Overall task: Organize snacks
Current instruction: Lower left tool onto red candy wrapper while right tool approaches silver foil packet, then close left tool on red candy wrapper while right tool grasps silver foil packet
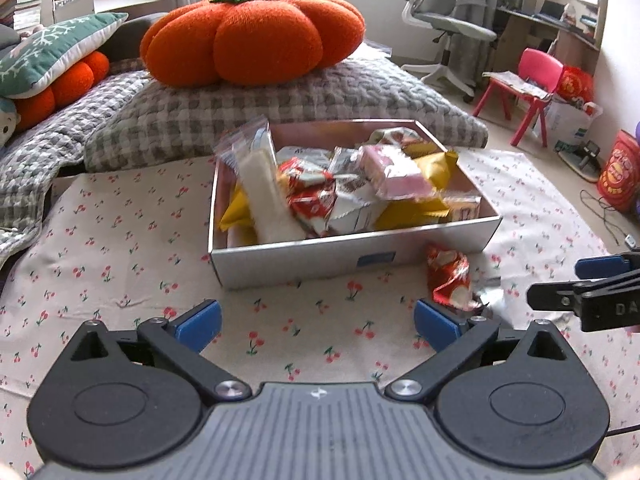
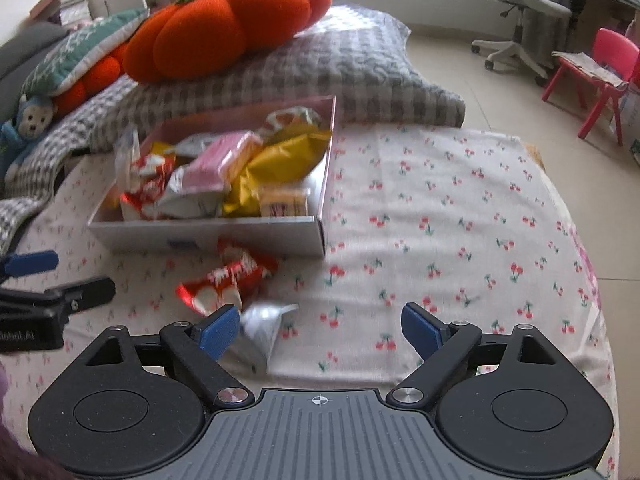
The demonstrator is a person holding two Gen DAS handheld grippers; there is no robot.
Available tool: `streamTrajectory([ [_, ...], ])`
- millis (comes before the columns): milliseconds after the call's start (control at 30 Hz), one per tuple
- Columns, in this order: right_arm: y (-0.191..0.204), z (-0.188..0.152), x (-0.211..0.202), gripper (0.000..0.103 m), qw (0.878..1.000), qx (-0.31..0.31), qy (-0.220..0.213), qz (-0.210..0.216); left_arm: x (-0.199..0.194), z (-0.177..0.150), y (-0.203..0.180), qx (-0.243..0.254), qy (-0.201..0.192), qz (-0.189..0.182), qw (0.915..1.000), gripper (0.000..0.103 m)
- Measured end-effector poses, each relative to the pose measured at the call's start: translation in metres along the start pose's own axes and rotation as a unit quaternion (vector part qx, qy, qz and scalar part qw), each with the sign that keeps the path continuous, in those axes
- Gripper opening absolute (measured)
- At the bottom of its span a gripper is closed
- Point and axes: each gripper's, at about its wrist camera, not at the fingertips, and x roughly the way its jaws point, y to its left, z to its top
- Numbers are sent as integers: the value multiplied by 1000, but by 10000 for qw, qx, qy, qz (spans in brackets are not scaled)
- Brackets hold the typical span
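Observation:
A white shallow box [image 1: 304,258] [image 2: 208,234] full of snack packets stands on a cherry-print cloth. A red and white snack packet [image 1: 450,278] [image 2: 224,282] lies on the cloth just in front of the box. A silver packet [image 2: 262,324] lies beside it, touching the right gripper's left finger. My left gripper [image 1: 318,322] is open and empty, in front of the box. My right gripper [image 2: 320,326] is open and empty, just right of the loose packets. The right gripper's fingers [image 1: 592,280] show at the right of the left wrist view.
A grey checked blanket [image 1: 248,108] with an orange pumpkin cushion [image 1: 256,36] lies behind the box. A red child's chair [image 1: 528,92] and an office chair [image 1: 440,20] stand on the floor at the right. The cloth's right edge [image 2: 592,264] drops off.

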Motion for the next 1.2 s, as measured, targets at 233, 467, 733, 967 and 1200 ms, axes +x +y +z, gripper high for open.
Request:
streamTrajectory([
  [233,-9,-14,-1,90,9998,-115,131,-94,9,-8,-12,166,2,-38,9999,102],
  [467,-21,-20,2,90,9996,-77,167,-221,25,-3,-45,267,-53,-389,9989,102],
  [733,-30,-15,5,90,9996,83,158,-213,49,4,-67,91,53,-705,9975,77],
  [967,-29,-13,9,90,9997,72,163,-178,56,6,-62,-348,172,-834,9958,44],
  [1200,-25,-15,15,90,9995,-4,227,-218,50,3,-61,-246,171,-861,9958,29],
])
